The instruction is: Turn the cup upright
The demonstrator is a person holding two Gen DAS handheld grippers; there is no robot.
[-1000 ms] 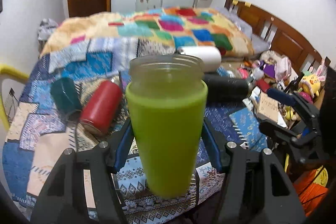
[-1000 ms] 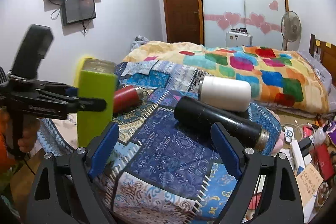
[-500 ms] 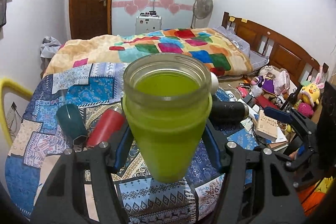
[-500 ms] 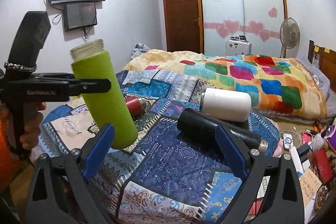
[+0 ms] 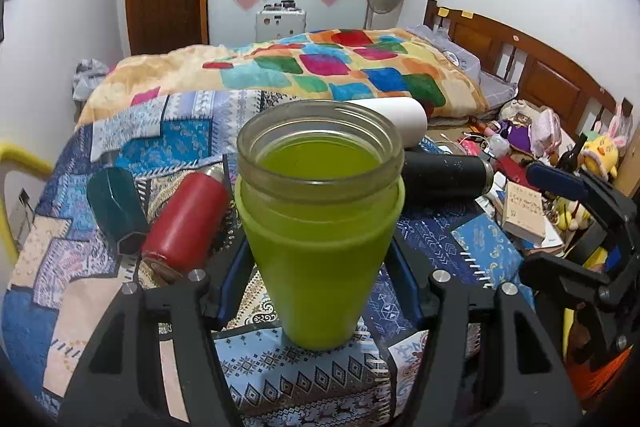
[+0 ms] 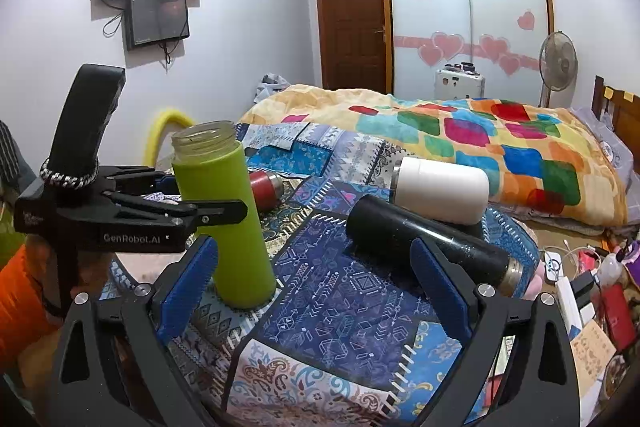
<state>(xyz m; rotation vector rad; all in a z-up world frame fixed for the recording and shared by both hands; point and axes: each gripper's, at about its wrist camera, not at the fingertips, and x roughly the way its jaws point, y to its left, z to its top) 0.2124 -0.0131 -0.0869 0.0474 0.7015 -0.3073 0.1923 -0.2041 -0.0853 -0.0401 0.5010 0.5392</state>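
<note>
A lime-green cup (image 5: 316, 247) with a clear glass rim stands upright, mouth up, on the patterned cloth. My left gripper (image 5: 318, 259) is shut on its body, blue pads on both sides. In the right wrist view the green cup (image 6: 224, 215) stands at the left with the left gripper (image 6: 168, 207) around its middle. My right gripper (image 6: 316, 283) is open and empty above the blue cloth, near a black flask (image 6: 432, 247).
On the cloth lie a red flask (image 5: 184, 219), a dark green cup (image 5: 116, 203), a white flask (image 6: 440, 187) and the black flask (image 5: 444, 175). The colourful bed quilt (image 5: 320, 71) lies behind. Floor clutter (image 5: 528, 187) sits at the right.
The left gripper has tilted the green cup upright and lowered it until its base rests on the cloth. The right gripper stayed open and nearly still.
</note>
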